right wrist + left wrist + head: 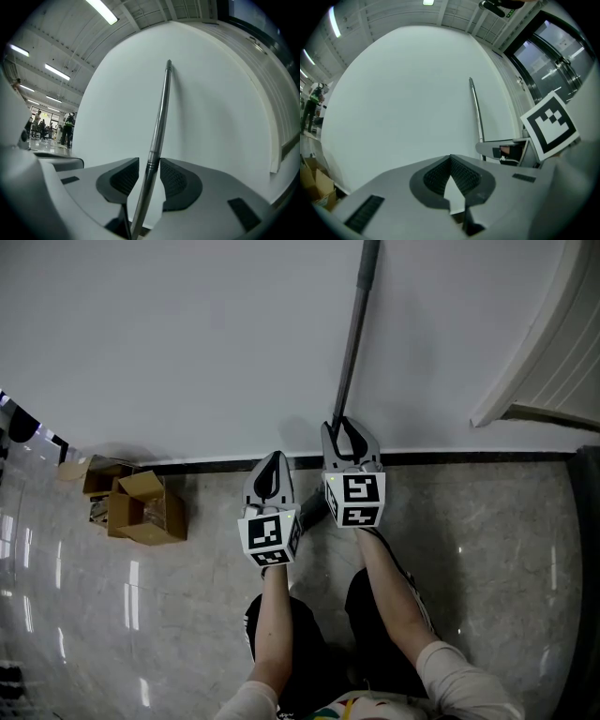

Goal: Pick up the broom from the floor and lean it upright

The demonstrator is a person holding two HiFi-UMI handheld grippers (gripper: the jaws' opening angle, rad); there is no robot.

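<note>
Straddling the broom handle (159, 108), right tool (149, 165) gapes.

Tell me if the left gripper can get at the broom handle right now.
Probably yes. The left gripper sits beside the broom handle with nothing between. Its jaws are shut and must open, and the right gripper straddles the handle, so grasp higher.

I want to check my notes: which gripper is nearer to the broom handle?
Right. The right gripper has the broom handle between its jaws; the left gripper stands apart, left of the handle.
</note>
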